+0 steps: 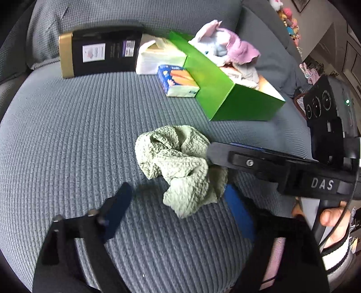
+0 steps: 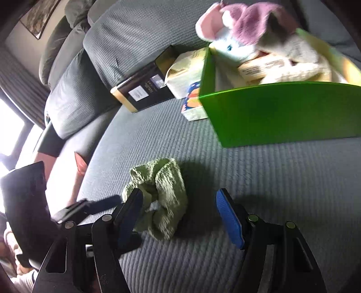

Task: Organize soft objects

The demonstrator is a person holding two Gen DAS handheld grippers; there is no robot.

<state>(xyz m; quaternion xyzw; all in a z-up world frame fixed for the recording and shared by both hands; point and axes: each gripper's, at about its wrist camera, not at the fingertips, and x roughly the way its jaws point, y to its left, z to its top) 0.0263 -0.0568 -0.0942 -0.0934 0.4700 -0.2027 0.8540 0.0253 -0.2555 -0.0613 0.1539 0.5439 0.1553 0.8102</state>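
A crumpled pale green cloth [image 1: 180,166] [image 2: 162,196] lies on the grey ribbed sofa seat [image 1: 79,135]. My left gripper [image 1: 178,189] is open and straddles the cloth's near end, its left pad apart from the fabric. My right gripper [image 1: 216,153] comes in from the right, with one finger tip at the cloth's right edge. In the right wrist view, my right gripper [image 2: 179,196] is open; the cloth rests against its left finger, while the blue right pad [image 2: 227,218] stands well apart. Behind, a green box [image 1: 237,99] [image 2: 282,112] holds a pink and white plush toy [image 1: 225,47] [image 2: 243,24].
Left of the green box lie a blue tissue pack [image 1: 178,81], a white napkin pack [image 1: 158,56] and a black and gold box [image 1: 101,54] against the back cushion [image 1: 135,15]. A hand [image 1: 334,218] holds the right gripper's handle. My left gripper [image 2: 101,200] shows at the left.
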